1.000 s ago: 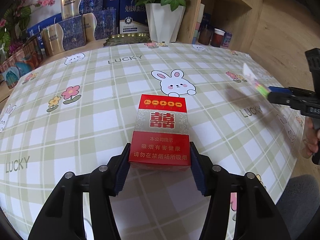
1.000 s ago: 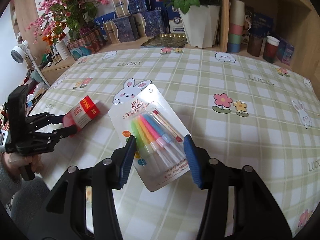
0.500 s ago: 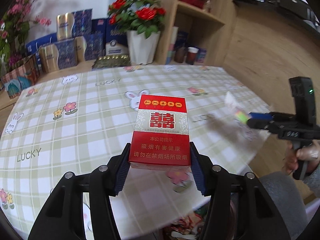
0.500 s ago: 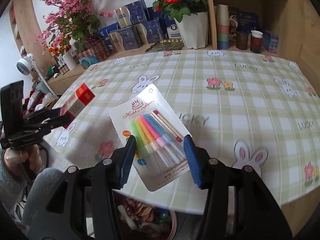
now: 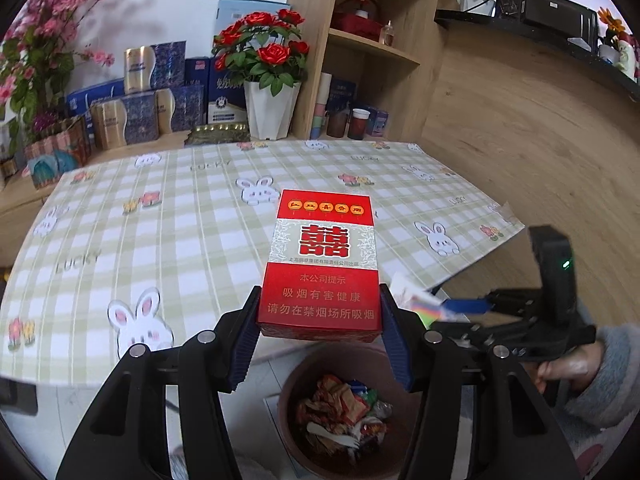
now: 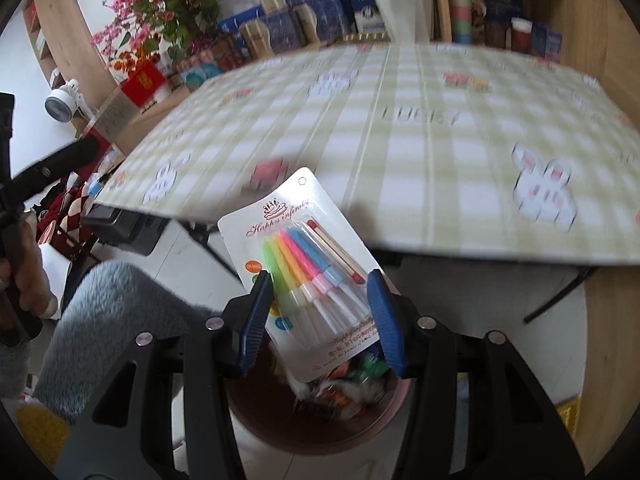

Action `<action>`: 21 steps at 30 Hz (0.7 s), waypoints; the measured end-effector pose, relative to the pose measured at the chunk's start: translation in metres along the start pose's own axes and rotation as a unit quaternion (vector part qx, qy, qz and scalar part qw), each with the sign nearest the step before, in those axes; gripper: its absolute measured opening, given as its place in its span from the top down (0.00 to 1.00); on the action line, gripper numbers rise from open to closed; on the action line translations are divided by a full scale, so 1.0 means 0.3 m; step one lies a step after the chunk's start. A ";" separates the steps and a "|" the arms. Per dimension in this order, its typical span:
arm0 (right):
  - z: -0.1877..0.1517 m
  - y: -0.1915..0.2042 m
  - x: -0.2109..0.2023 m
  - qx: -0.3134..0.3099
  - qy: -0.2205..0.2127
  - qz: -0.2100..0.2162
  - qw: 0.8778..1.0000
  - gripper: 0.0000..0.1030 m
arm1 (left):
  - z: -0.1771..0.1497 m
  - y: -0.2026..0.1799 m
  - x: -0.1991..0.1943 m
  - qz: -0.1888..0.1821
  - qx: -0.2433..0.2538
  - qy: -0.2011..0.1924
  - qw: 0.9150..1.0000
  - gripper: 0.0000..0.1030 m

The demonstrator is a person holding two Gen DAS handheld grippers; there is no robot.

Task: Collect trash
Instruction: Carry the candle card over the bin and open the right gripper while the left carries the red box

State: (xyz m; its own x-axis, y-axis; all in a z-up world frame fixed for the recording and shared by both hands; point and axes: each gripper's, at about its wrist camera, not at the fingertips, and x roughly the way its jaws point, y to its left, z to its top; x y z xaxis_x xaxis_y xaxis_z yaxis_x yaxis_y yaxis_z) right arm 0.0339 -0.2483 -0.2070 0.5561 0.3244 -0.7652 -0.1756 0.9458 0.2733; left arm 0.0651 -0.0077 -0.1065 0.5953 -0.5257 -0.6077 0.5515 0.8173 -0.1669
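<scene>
Left claw (image 5: pixel 320 332) grasps the red cigarette pack (image 5: pixel 320 268), right claw (image 6: pixel 318 312) the candle pack (image 6: pixel 304 264), above the bin (image 5: pixel 288 408).

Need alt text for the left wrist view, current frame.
The left hand-held gripper clamps a red cigarette pack above a brown trash bin full of wrappers, past the edge of the checked table. At right, the right hand-held gripper holds a candle pack.

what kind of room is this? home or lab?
Most likely a home living or dining corner, not a lab. A table with a bunny-print checked cloth, wooden shelves stacked with gift boxes and potted roses, and a bin of wrappers on the floor all suggest it.
</scene>
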 end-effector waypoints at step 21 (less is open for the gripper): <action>-0.029 0.048 0.042 0.017 0.027 -0.013 0.999 0.18 | -0.114 0.001 0.013 -0.007 -0.041 0.042 0.998 0.47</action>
State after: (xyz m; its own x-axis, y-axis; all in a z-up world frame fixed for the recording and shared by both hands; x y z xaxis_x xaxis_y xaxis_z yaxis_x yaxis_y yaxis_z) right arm 0.0311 -0.2304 -0.2178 0.5150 0.3013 -0.8025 -0.1340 0.9530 0.2718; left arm 0.0477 -0.0014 -0.1354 0.5354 -0.5180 -0.6671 0.5078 0.8286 -0.2358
